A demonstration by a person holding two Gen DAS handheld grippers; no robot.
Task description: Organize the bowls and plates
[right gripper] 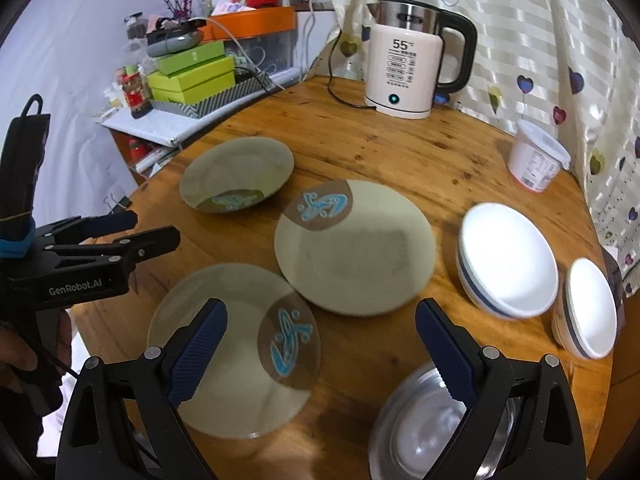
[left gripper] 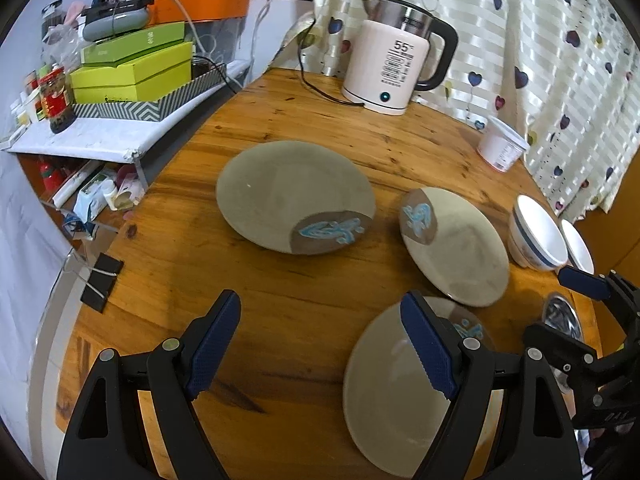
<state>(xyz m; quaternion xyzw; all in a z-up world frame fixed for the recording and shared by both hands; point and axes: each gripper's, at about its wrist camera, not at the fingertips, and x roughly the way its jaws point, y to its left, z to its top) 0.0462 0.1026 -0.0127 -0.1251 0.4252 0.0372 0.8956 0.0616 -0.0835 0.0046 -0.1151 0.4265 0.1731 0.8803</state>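
Note:
Three beige plates with a blue-on-brown motif lie on the round wooden table: a far plate, a middle plate and a near plate. The middle and near plates meet at their rims. Right of them stand a large white bowl and a small white bowl. A steel bowl sits at the near right. My left gripper hovers open over bare wood beside the near plate. My right gripper hangs open between the near plate and the steel bowl.
A white electric kettle with its cord stands at the back of the table. A white lidded tub sits by the heart-print curtain. A cluttered shelf with green boxes borders the table's left. Binder clips are at its left edge.

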